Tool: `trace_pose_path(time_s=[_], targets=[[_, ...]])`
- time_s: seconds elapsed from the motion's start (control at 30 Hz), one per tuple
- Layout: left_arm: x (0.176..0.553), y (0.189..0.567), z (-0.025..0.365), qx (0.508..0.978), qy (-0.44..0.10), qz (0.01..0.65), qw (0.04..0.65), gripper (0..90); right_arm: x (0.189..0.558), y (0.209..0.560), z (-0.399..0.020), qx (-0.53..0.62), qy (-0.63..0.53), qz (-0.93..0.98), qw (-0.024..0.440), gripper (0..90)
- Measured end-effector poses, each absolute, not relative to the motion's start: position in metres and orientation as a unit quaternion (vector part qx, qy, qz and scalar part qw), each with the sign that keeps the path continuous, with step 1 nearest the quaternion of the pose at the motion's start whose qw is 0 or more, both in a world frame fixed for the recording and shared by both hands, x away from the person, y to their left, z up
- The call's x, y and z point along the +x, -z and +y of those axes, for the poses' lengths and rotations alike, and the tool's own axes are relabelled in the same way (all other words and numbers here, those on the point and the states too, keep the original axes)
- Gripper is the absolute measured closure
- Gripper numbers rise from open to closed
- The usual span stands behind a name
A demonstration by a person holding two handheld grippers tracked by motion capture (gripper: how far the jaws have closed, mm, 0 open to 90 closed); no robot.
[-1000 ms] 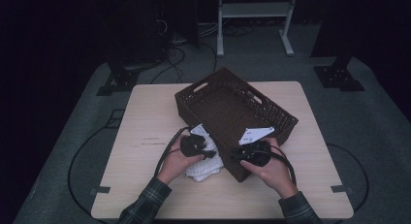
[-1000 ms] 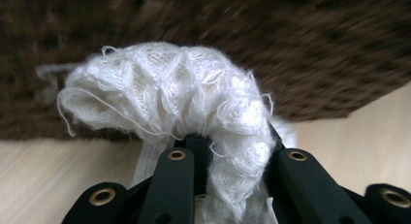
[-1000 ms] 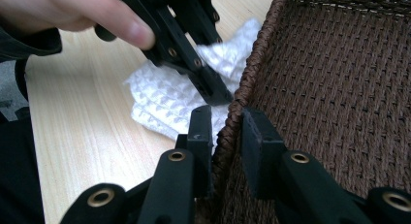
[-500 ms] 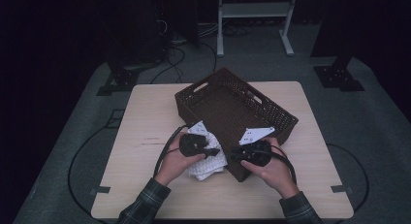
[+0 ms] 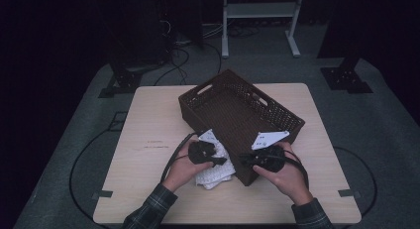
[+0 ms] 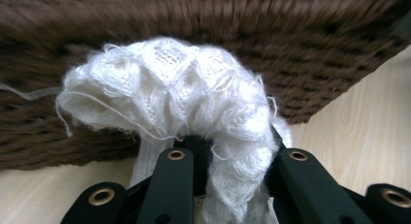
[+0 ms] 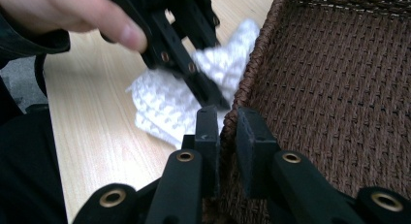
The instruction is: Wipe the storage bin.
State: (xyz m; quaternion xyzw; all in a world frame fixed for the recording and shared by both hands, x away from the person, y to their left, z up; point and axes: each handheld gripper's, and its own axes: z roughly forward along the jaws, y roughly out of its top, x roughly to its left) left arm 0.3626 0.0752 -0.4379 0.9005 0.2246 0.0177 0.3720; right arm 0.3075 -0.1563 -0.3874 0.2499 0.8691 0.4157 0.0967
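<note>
- One light wooden table (image 5: 148, 120) holds one dark brown woven basket (image 5: 237, 107), set at an angle, and one white knitted cloth (image 5: 215, 174).
- The cloth lies on the table just beside the basket's near left wall.
- Two black grippers, one in each hand, work at the near edge.
- The left gripper (image 6: 232, 151) has its jaws clamped on a bunched fold of the cloth.
- The right gripper (image 7: 228, 132) has just been closing; its jaws pinch the basket's near rim between them, nearly shut.
</note>
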Motion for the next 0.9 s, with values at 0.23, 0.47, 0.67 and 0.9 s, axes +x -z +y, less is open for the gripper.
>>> trace_pose_path(time_s=[0.23, 0.47, 0.67, 0.9], targets=[[0.365, 0.451, 0.071, 0.904, -0.005, 0.229, 0.362, 74.4, 0.307, 0.388, -0.156, 0.252, -0.417, 0.868, 0.095, 79.5], [0.364, 0.462, 0.067, 0.916, 0.002, 0.222, 0.335, 74.2, 0.307, 0.388, -0.156, 0.252, -0.416, 0.869, 0.095, 79.5], [0.358, 0.443, 0.068, 0.909, -0.009, 0.210, 0.361, 74.7, 0.308, 0.388, -0.156, 0.253, -0.418, 0.868, 0.095, 79.6], [0.346, 0.421, 0.064, 0.898, -0.012, 0.188, 0.397, 74.7, 0.308, 0.388, -0.156, 0.252, -0.418, 0.867, 0.095, 79.7]])
